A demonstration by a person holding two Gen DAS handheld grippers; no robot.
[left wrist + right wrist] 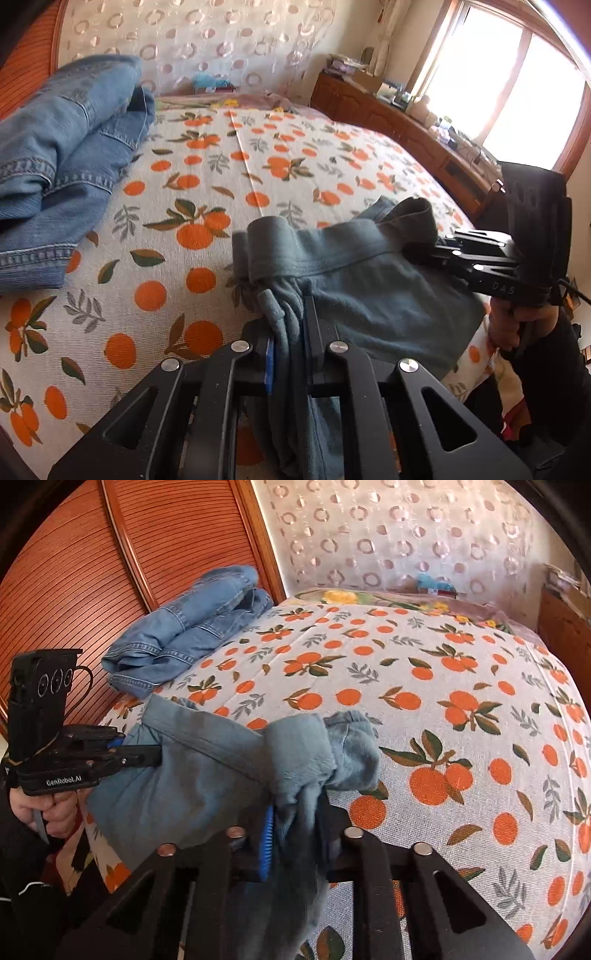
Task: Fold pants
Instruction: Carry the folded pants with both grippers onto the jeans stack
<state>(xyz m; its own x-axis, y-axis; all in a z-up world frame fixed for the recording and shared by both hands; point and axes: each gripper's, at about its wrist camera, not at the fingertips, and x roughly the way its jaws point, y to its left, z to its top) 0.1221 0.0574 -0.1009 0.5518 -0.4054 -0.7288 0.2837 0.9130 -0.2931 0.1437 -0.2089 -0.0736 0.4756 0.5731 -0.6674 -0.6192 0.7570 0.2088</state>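
Note:
Grey-blue pants hang stretched between my two grippers at the near edge of the bed, waistband on top. My left gripper is shut on one bunched end of the waistband; it also shows in the right wrist view. My right gripper is shut on the other bunched end of the pants; it shows in the left wrist view. Fabric hangs down between each gripper's fingers.
The bed has a white cover with an orange-fruit print. Blue jeans lie crumpled at the far left. A wooden slatted wardrobe stands at left. A cluttered wooden dresser stands under the window.

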